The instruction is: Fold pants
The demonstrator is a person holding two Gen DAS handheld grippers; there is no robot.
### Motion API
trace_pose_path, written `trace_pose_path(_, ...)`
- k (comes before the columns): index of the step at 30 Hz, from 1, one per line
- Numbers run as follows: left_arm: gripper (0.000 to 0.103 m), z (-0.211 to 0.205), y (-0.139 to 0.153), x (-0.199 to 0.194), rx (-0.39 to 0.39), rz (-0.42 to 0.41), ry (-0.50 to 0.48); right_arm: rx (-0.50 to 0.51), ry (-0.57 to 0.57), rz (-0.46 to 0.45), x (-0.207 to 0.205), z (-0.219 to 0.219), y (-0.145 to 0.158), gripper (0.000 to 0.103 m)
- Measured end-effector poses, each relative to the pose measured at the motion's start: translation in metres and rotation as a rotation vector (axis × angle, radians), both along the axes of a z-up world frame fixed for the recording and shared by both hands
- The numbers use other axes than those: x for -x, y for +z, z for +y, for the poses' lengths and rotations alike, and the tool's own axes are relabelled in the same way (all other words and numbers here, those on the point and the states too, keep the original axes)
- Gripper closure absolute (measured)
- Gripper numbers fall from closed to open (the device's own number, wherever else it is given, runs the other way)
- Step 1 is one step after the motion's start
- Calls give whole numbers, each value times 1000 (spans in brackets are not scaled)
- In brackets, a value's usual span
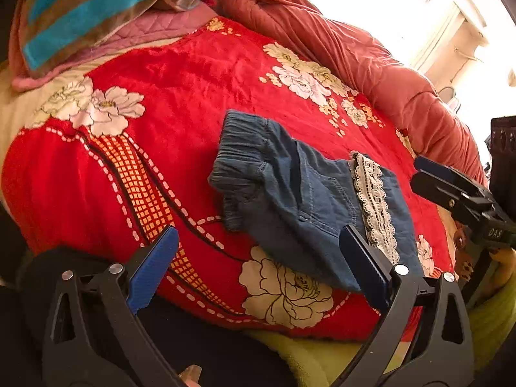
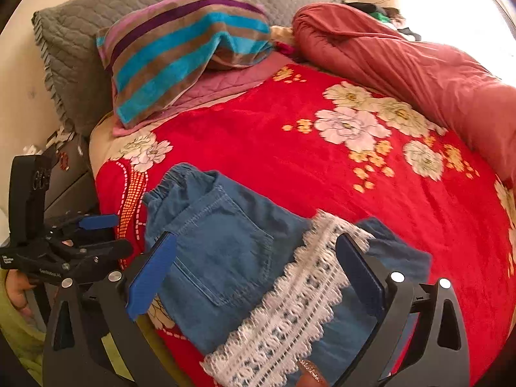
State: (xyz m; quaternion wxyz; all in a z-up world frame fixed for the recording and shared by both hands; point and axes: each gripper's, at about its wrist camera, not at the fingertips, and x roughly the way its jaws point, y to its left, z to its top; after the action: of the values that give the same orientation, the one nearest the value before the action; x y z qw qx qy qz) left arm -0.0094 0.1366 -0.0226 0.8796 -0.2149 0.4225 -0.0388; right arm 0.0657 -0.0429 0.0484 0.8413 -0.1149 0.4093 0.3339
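Small blue denim pants [image 1: 290, 193], folded into a compact bundle with a gathered elastic waistband and a white lace band [image 2: 290, 306], lie on a plush red floral blanket [image 1: 193, 80] covering the bed. The left hand-held gripper [image 1: 258, 264] hovers just beside them, blue pads wide apart, empty. The right hand-held gripper [image 2: 254, 271] also gapes over the denim, gripping nothing. A striped towel [image 2: 180, 48] drapes a pillow.

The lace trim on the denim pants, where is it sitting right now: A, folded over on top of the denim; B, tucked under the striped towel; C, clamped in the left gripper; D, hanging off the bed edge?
A: the white lace trim lies across the folded denim pants on the red floral blanket.
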Motion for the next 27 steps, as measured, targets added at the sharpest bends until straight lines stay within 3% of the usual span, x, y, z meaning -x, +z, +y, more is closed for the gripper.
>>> trace_pose_path(12,10,-4,-14,-10,89,-4,-52,56,165,74,-43,69,-10,5)
trace_pose_path(14,10,-2,-17,-12,135,-10,-57,77,191,80,-46,81,-13,5)
trace_pose_path(18,26,3,-27,-16,170,-3,-46,115,233,95,-55,102,-23,5)
trace_pose_path(27,27,3,-31,-19,171,-3,-57,176,363,179,-67,146,-53,6)
